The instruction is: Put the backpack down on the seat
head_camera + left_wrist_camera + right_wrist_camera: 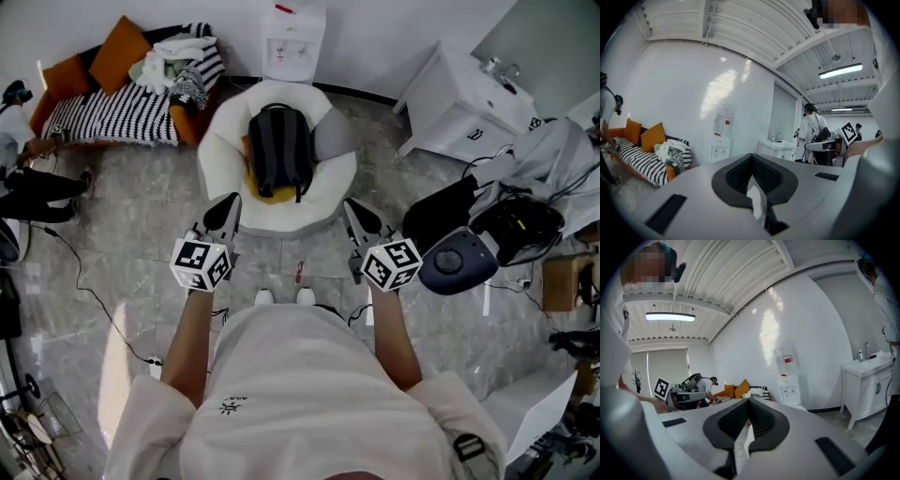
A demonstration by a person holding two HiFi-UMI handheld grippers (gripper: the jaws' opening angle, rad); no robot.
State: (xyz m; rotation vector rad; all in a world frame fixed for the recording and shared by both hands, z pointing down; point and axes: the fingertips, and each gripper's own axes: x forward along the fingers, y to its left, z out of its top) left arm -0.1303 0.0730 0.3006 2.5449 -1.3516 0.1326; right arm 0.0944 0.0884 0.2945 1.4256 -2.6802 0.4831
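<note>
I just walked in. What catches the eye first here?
A black backpack lies on a round white seat, straight ahead. Nearer, the left gripper and the right gripper are held out, both shut and empty, either side of the seat's near edge. A striped sofa with orange cushions stands at upper left.

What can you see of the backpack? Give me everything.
The backpack is dark grey to black, fabric by its look, with lengthwise panels and a thin strap hanging off its near right corner. It lies flat in the hollow of the round white seat, long axis toward the wall. Its near end rests on a yellow cushion, and a grey cushion sits at its right side. Nothing else touches it.
</note>
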